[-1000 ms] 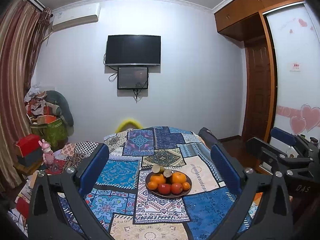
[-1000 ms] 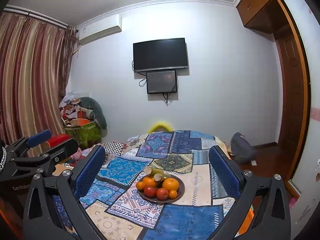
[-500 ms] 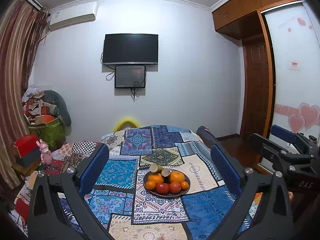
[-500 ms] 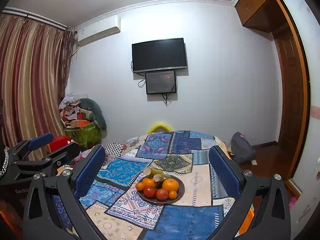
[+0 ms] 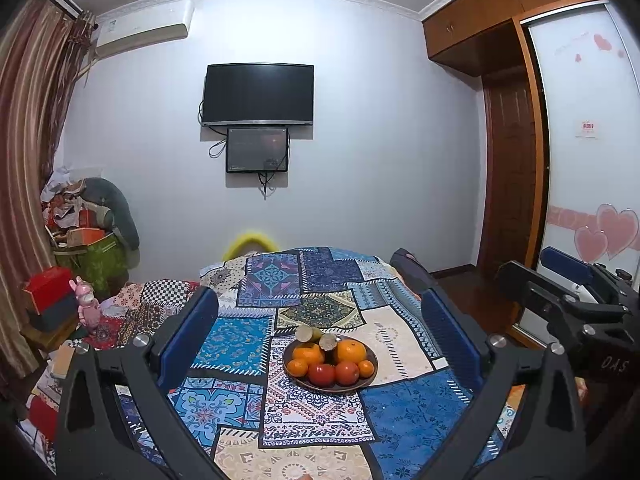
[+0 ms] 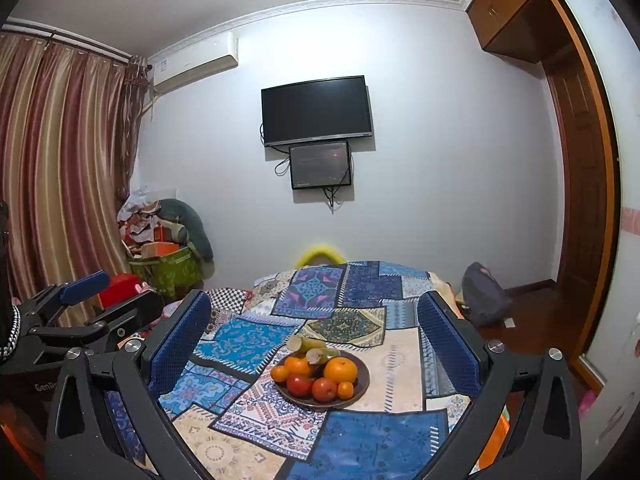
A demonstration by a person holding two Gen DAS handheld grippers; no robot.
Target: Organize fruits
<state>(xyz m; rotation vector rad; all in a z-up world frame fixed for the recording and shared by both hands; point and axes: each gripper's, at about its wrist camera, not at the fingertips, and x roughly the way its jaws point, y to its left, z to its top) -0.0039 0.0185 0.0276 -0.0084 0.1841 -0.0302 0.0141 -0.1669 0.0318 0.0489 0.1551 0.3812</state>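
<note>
You hold both grippers, left and right, above the table, jaws spread wide and empty, framing the bowl where the fruit (oranges, tomatoes, cut stalks) sits heaped together mid-cloth.

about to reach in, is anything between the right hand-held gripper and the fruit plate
Nothing visible. The right hand-held gripper is open and held back from the fruit plate; only bare patchwork cloth lies between them. The left hand-held gripper sits off to the side.
</note>
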